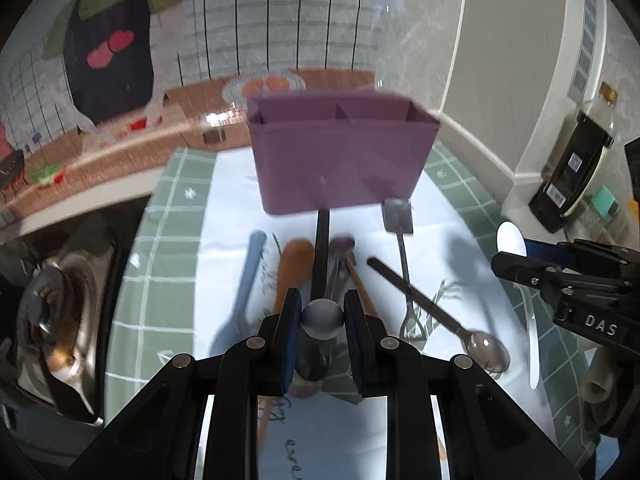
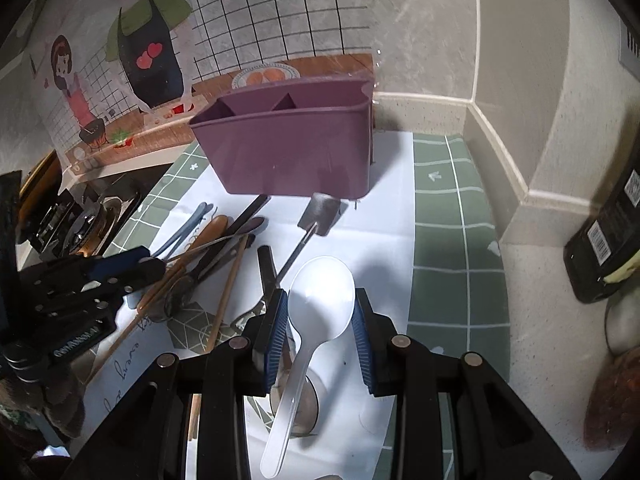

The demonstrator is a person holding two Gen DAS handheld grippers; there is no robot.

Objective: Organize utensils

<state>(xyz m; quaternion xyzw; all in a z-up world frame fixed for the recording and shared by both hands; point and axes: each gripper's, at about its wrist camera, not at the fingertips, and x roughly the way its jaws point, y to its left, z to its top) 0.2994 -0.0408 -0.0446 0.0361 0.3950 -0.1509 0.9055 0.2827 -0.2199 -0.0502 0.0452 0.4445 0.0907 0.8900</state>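
Fingers [image 2: 276, 332] flank the white spoon [image 2: 320, 300]; contact seemingly unclear.

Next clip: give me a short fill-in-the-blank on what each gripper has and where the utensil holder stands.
The right gripper holds a ____ plastic spoon.
The left gripper grips a dark-handled utensil with a rounded ____ end.
The utensil holder is ____ in colour.
Its compartments look ____.

Missing words: white; metal; purple; empty
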